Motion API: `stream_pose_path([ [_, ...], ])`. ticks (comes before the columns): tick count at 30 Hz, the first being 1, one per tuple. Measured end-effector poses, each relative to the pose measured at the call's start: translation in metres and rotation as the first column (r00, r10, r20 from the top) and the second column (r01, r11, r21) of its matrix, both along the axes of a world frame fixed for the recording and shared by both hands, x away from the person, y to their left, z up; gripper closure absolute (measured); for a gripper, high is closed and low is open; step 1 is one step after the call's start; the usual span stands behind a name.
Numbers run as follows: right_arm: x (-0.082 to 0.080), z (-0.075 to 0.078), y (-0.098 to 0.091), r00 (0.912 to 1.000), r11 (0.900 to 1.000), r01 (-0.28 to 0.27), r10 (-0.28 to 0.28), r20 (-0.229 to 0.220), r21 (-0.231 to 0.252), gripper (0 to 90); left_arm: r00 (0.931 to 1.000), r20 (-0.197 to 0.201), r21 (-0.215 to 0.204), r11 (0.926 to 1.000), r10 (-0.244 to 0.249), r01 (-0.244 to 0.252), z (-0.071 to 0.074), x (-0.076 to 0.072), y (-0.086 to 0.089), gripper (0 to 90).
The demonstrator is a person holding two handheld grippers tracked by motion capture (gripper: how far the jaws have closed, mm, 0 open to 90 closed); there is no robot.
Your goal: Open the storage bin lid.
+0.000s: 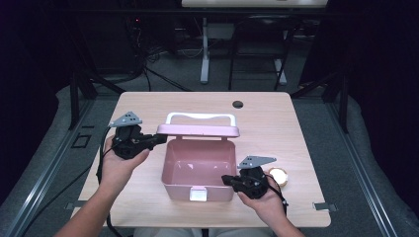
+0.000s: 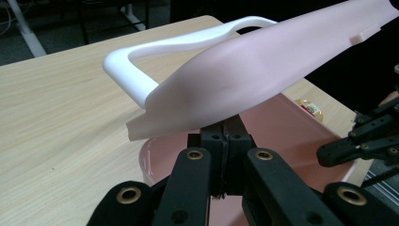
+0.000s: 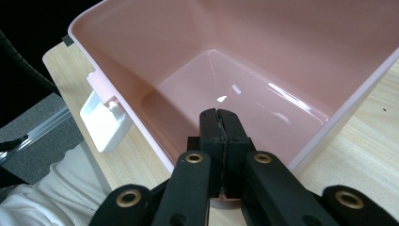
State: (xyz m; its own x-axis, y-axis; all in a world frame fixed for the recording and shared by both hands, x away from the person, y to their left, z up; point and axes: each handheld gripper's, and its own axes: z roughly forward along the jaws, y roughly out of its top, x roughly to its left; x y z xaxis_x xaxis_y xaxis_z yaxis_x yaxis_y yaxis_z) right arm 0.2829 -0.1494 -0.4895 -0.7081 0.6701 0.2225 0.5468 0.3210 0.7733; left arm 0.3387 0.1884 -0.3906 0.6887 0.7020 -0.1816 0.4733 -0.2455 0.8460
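Your left gripper [image 1: 157, 139] pinches the lid [image 1: 198, 130], seemingly at its edge (a thin hold); a slip drops it onto the box [image 1: 197, 190]. Right gripper [image 1: 228, 179] fingers pressed together, empty.

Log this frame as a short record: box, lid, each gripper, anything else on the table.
box: pink box, open, nothing seen inside
lid: lid raised at the back, white handle on it
left gripper: left gripper shut, tips at the lid's left end
right gripper: right gripper shut, at the box's front right corner
other: small round item on the table, right of the box
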Motion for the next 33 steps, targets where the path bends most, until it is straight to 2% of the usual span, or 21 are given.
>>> stream_pose_path([
  [15,0.000,-0.001,0.000,0.9999,1.0000,0.000,0.000,0.010,0.002,90.0,0.9994,0.000,0.001,0.9994,0.034,-0.034,0.010,0.021,-0.002,90.0],
  [33,-0.002,-0.002,-0.001,0.9998,0.9999,0.008,-0.008,0.019,0.015,90.0,0.9981,-0.013,0.004,0.9982,0.059,-0.059,0.005,0.036,-0.001,89.7],
])
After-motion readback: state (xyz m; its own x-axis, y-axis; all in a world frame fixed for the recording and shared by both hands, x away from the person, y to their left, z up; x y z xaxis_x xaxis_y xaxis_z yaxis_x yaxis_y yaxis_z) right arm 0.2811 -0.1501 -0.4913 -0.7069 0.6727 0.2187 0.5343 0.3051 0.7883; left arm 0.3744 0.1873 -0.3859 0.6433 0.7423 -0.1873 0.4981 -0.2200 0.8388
